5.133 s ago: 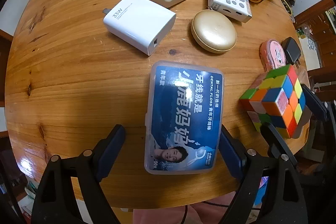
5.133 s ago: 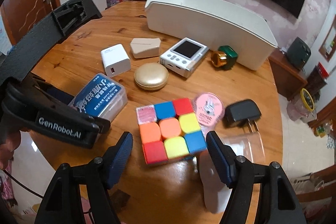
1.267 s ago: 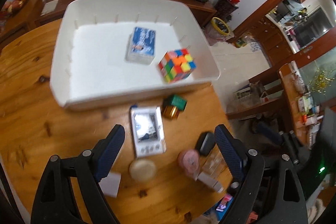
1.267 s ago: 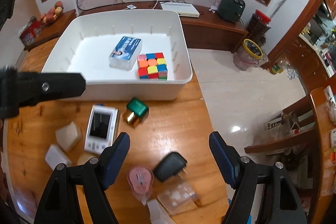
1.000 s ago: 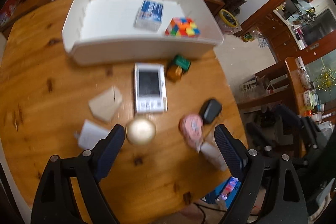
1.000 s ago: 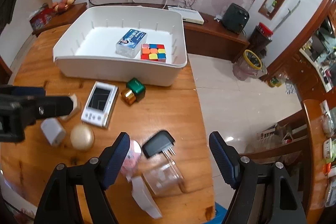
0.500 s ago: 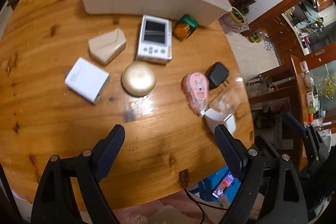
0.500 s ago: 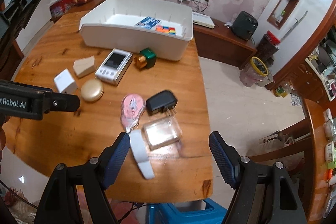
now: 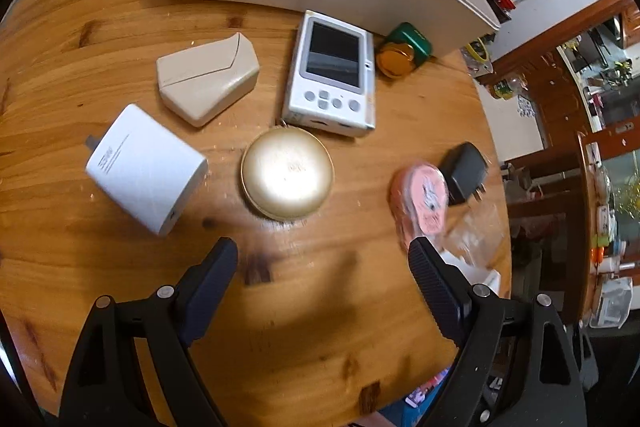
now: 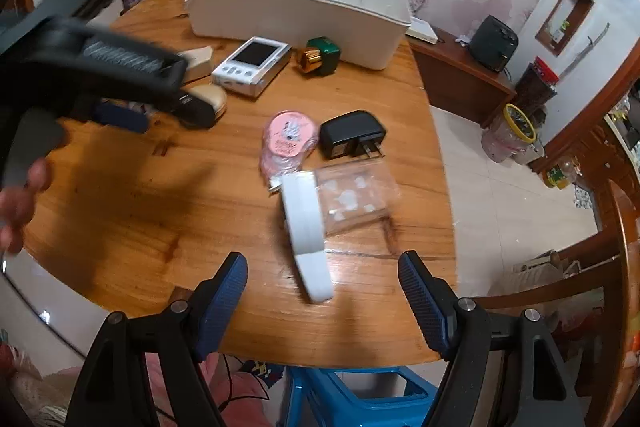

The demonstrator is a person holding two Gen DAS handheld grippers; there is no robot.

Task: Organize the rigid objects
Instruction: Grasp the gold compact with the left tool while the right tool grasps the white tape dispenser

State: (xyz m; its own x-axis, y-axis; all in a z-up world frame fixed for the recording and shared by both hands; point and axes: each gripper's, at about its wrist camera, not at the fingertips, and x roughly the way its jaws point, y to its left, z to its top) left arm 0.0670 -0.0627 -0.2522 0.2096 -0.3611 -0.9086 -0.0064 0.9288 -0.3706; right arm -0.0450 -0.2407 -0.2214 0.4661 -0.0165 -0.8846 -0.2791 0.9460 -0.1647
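Observation:
My left gripper [image 9: 322, 267] is open and empty, low over the wooden table [image 9: 304, 315], just short of a round gold case [image 9: 287, 179]. Around it lie a white charger [image 9: 144, 174], a beige wedge case [image 9: 208, 78], a white handheld device [image 9: 332, 75], a green and gold bottle [image 9: 405, 49], a pink round case [image 9: 422, 199] and a black plug adapter [image 9: 464, 173]. My right gripper [image 10: 322, 281] is open and empty over the table's near edge, just short of a clear box with a white lid [image 10: 340, 205]. The white bin [image 10: 298, 9] stands at the back.
The left gripper's body and the hand holding it [image 10: 92, 75] fill the left of the right wrist view. The table edge [image 10: 438, 163] drops off to a tiled floor on the right. A blue stool [image 10: 352, 397] stands under the near edge.
Both grippers have come down and back from above the bin toward the near part of the table. The dental floss box and the cube, on the table earlier, now lie in the bin.

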